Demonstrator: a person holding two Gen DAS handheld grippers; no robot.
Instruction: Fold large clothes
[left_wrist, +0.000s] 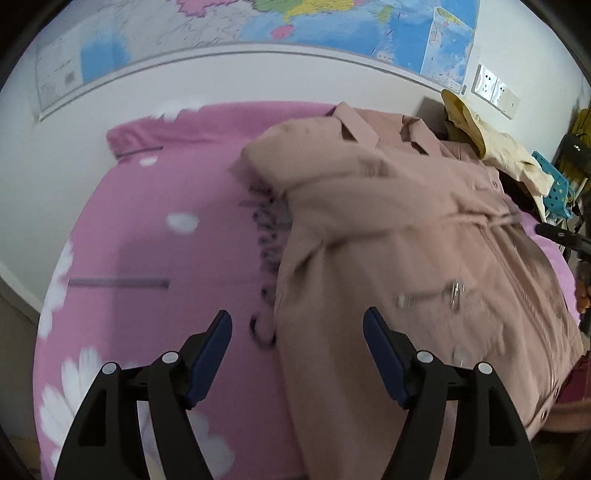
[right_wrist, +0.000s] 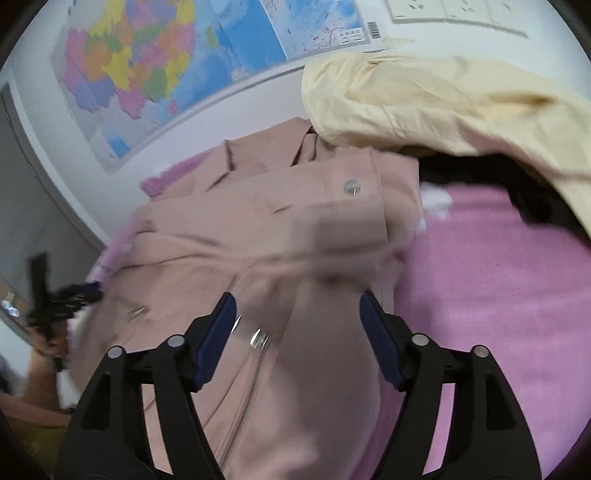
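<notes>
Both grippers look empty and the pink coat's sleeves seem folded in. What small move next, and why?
Probably bring both open grippers, left gripper and right gripper, down to the pink coat's near hem, since it lies spread lengthwise on the pink bedsheet, still long, with nothing between either gripper's fingers.

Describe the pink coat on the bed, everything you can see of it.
The pink coat is a dusty-pink woven garment with a collar, front zipper, waist drawstring, metal snaps and a zipped pocket. It lies spread on the pink floral bedsheet, collar toward the wall, both sleeves folded in over the front. A yellow garment lies at its collar end, seemingly overlapping it. Both the left gripper and right gripper are open above it, gripping nothing.
</notes>
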